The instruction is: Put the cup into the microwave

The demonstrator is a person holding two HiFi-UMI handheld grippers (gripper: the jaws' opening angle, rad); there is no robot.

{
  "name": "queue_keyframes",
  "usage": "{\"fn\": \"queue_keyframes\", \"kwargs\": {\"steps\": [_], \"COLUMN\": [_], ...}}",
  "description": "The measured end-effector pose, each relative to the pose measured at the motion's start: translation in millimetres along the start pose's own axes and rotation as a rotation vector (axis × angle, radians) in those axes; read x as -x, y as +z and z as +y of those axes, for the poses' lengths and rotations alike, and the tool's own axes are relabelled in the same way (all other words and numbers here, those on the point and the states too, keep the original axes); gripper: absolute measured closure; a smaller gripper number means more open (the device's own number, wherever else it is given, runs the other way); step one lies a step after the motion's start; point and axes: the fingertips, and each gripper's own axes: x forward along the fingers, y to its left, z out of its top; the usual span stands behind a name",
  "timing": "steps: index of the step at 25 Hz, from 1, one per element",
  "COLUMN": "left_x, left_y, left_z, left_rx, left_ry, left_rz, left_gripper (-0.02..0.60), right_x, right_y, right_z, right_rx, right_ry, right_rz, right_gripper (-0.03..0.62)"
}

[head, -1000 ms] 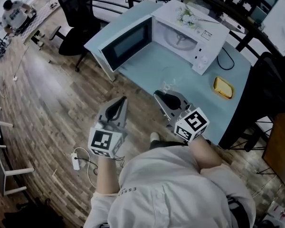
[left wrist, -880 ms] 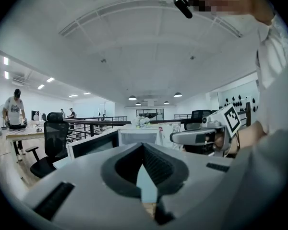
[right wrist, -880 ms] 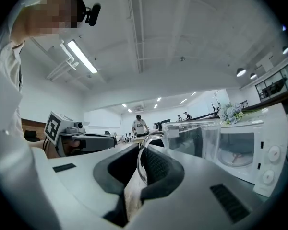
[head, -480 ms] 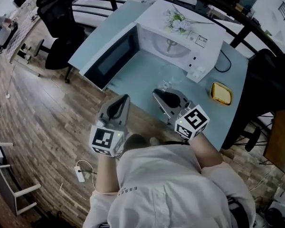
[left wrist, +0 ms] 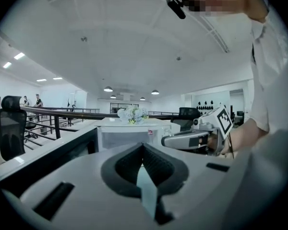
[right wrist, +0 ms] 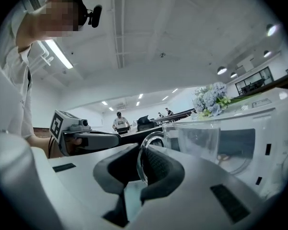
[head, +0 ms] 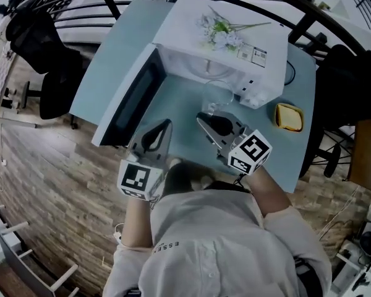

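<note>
Left gripper [left wrist: 143, 146]: jaws were together, empty.
Right gripper [right wrist: 141, 150]: clamped the cup [right wrist: 197, 138] by its handle.
Cup: just before the open microwave [head: 235, 36].
Surface: pale blue table [head: 185, 119]; wood floor [head: 43, 184].
Unclear: microwave cavity mostly hidden in the head view; cup outline faint there.

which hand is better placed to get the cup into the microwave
Right. The right gripper holds the cup by its handle, facing the open microwave; the left gripper is shut, empty.
</note>
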Motion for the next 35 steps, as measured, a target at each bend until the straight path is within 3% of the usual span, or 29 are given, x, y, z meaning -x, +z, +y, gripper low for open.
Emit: {"fn": "queue_keyframes", "kwargs": {"steps": [8,14,20,27,35], "left_x": [-49.6,-80.5,-105.0,-119.8,-129.5], "left_y": [-16.4,-29.1,-45.0,-52.8,-57.5], "left_z": [36.1,50.6,55.2,66.7,71.4], "left_rx": [0.018,0.07,0.061,0.073,0.074], "left_ry": [-0.106,-0.148,-0.193,-0.194,-0.193], "left_rz": [0.004,0.017,0.041,0.041,0.041], "left_gripper": [0.581,0.581,0.581,0.581,0.581], "right_x": [-41.9,-63.2,-81.9,-101.5,-107.1], "right_y": [-25.7,-46.8,-57.0,-66.8,-72.6], "right_z": [-57.0,-95.8,-130.3,-152.7,-176.3], "right_rx": [0.001,0.029,0.045,0.083,0.048], "right_ry": [-0.088,-0.136,-0.187,-0.196,-0.219], "right_rz": [0.032,0.062,0.061,0.071,0.038], "right_gripper": [0.554,0.551,0.551,0.551,0.551]}}
